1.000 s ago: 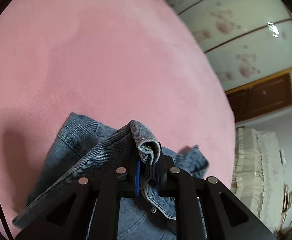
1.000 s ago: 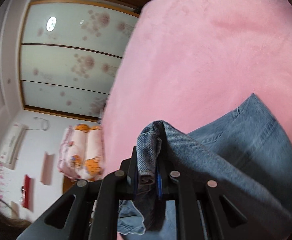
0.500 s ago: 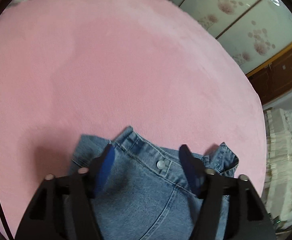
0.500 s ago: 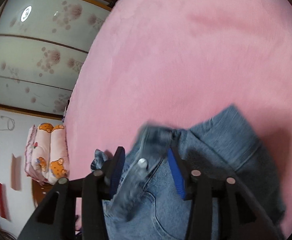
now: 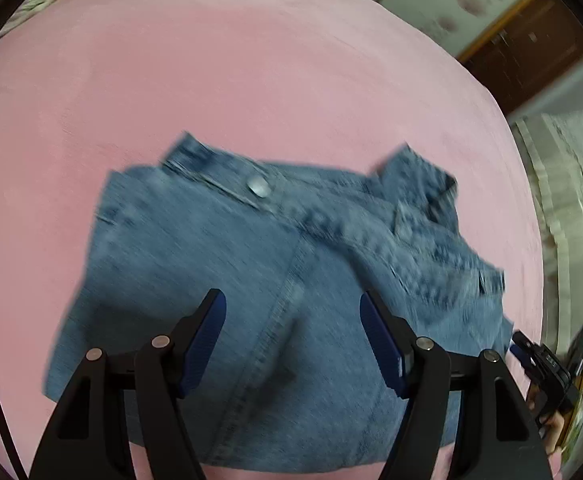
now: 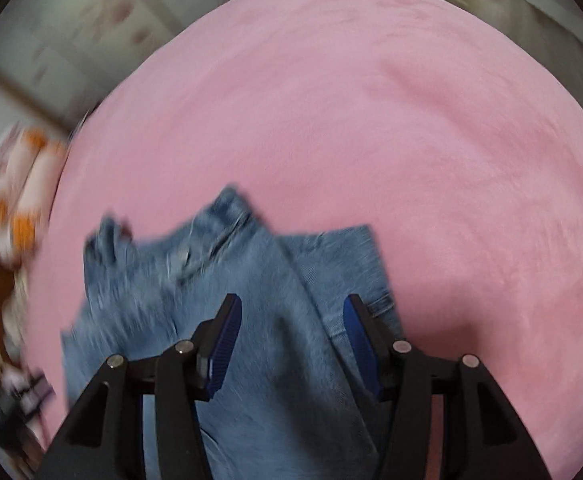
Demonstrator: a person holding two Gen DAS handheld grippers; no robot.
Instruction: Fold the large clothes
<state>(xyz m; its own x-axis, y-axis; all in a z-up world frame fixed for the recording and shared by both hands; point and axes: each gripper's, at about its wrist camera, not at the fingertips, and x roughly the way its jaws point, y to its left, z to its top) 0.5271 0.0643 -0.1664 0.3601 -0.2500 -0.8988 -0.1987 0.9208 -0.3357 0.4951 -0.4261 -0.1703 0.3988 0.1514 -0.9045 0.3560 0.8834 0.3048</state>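
Denim jeans (image 5: 219, 248) folded on pink blanket (image 5: 251, 72); no legible writing.

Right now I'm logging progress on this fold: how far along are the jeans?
Done: the jeans lie doubled on the pink blanket, waistband button on top. In hand: nothing; the left gripper and right gripper both hover open above the denim. Left: the far waistband corner sticks up rumpled, so smoothing and probably another fold.

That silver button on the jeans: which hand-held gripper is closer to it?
Left, probably. The left hand-held gripper hovers open just short of the silver button. The right hand-held gripper hangs open over plain denim, its view too blurred to show the button clearly.
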